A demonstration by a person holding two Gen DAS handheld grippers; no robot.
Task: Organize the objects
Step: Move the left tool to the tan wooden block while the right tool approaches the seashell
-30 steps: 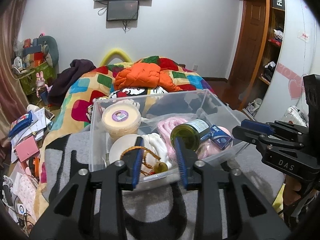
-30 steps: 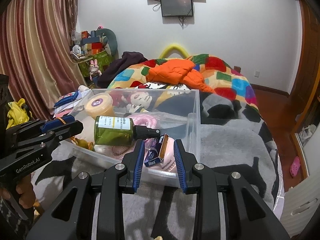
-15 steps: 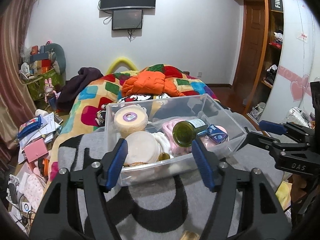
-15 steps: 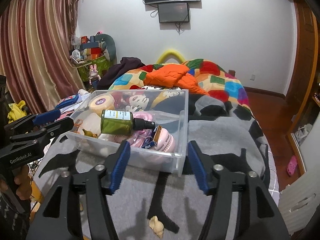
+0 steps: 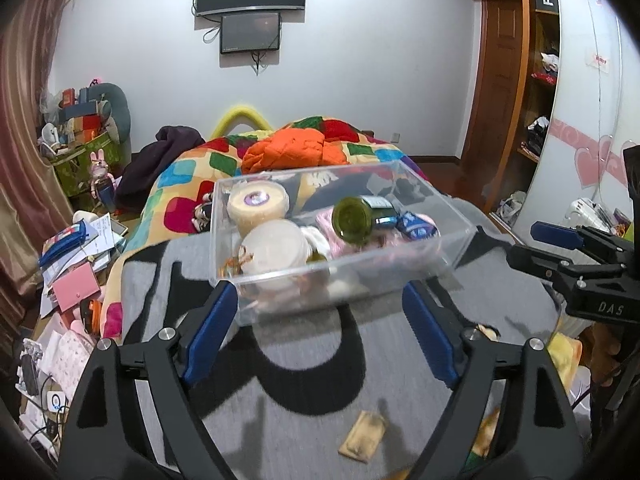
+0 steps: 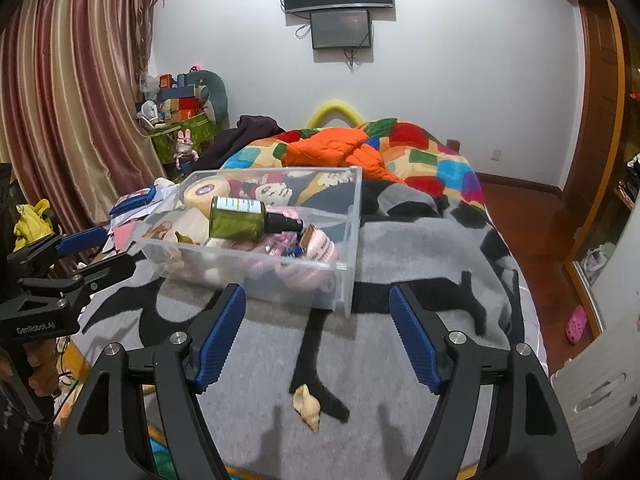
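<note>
A clear plastic box [image 5: 344, 268] [image 6: 348, 248] sits on the grey and black blanket [image 5: 304, 380] [image 6: 400, 248]. In it lie a green bottle [image 5: 356, 220] [image 6: 236, 218], two round cream tubs [image 5: 258, 204], pink items and a small blue packet [image 5: 416, 226]. My left gripper [image 5: 320, 336] is open and empty, just in front of the box. My right gripper [image 6: 316, 336] is open and empty, in front of the box's right corner. A shell [image 6: 306, 404] lies on the blanket between the right gripper's fingers. A small tan packet [image 5: 362, 436] lies near the left gripper.
A bed with a patchwork quilt [image 5: 180, 176] and an orange jacket [image 5: 288, 148] lies behind the box. Papers and clutter [image 5: 76, 256] cover the floor at left. Curtains [image 6: 72, 100] hang at left; a wardrobe [image 5: 536, 100] stands at right.
Both grippers have opened wide and pulled back from the box. The shell and the tan packet have come into view on the blanket.
</note>
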